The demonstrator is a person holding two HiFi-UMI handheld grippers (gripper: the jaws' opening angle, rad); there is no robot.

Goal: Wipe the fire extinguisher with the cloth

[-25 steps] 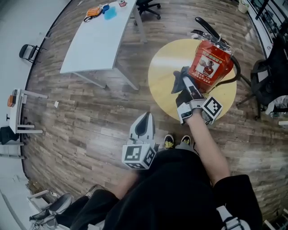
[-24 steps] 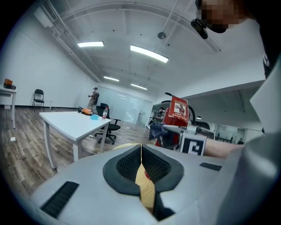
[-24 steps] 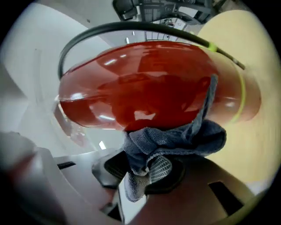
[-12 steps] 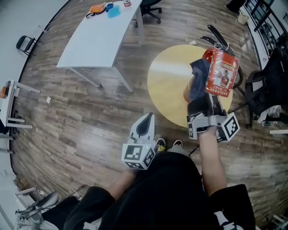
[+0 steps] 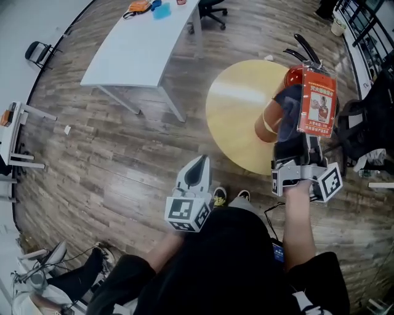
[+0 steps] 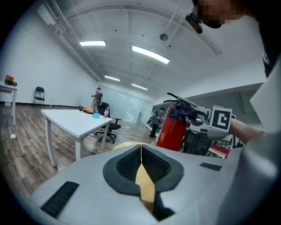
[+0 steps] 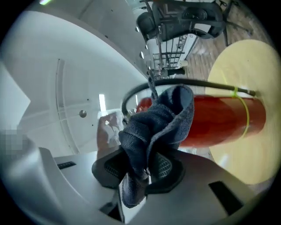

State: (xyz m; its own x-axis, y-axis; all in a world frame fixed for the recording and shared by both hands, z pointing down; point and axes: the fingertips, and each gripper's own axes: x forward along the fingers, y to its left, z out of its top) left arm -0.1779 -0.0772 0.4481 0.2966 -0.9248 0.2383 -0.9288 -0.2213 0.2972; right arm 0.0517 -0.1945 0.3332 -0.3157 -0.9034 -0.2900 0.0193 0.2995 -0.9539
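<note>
Wood-plank floor (image 5: 111, 154) filled the room, with a long white table (image 5: 135, 49) to the far left and a black office chair (image 5: 212, 9) beyond it. Ahead of the person stood a round yellow table (image 5: 234, 104), and on its far right part rested the fire extinguisher (image 6: 171, 129).

Its red cylinder stood on its base, long axis about upright. The black handle and lever pointed up and away from the person, and a printed label faced up toward the head camera. A black hose (image 7: 193, 82) curved off the top and ran alongside the body. A thin yellow-green band (image 7: 243, 116) circled the cylinder near the base.

The right gripper (image 7: 140, 169) reached in from the person's side, and its jaws were clamped on a bunched dark blue cloth (image 7: 158, 127). A tail of fabric hung out behind the pads, and the free fold was pressed against the red body. In the left gripper view the cloth sat high on the cylinder, just under the handle.

The left gripper (image 6: 141, 151) was held low in front of the person's body, over the floor and apart from the round table. It was aimed toward the table and the extinguisher. Its jaws were closed together with only a thin slit between them and nothing in it.
</note>
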